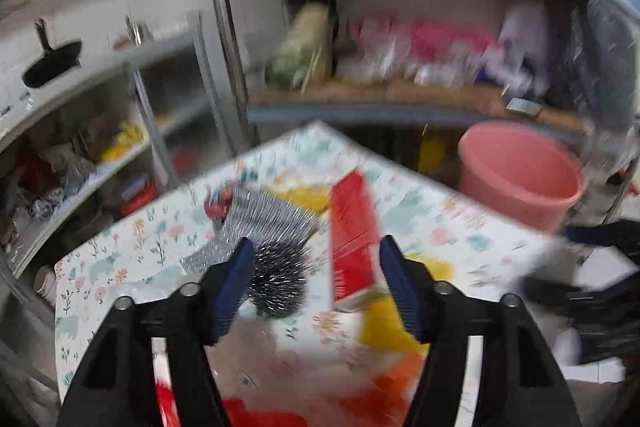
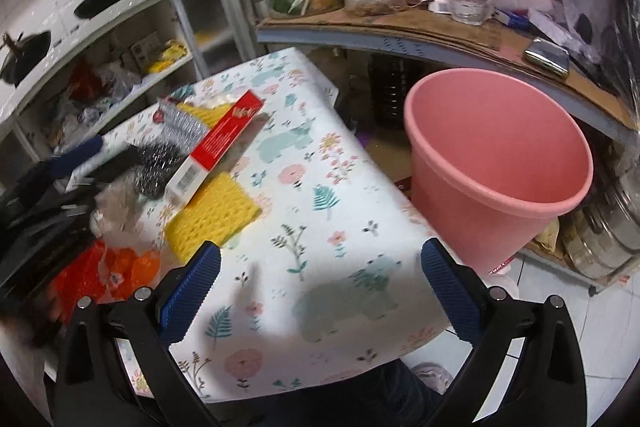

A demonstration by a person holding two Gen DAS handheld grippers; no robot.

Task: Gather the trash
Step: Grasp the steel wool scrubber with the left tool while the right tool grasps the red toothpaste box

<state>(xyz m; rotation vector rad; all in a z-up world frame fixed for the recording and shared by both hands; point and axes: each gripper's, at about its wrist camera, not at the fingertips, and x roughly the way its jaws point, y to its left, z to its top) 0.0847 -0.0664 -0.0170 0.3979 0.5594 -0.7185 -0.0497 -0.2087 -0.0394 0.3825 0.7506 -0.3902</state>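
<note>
Floral table [image 2: 320,211] bears one red box [image 2: 218,147], two yellow nets [image 2: 212,215]

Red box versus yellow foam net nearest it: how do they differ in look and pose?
The red box is rigid, long and narrow with a white barcoded end; the yellow foam net is soft, meshed and squarish. The box lies propped across other litter, its barcoded end over the net, which lies flat. Both are on the floral tablecloth.

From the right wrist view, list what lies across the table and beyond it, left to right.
Orange wrapper → yellow foam net → bare floral tablecloth → pink bucket off the table's right edge. The red box and the silvery wrappers overlap the net, so they are left out.
</note>
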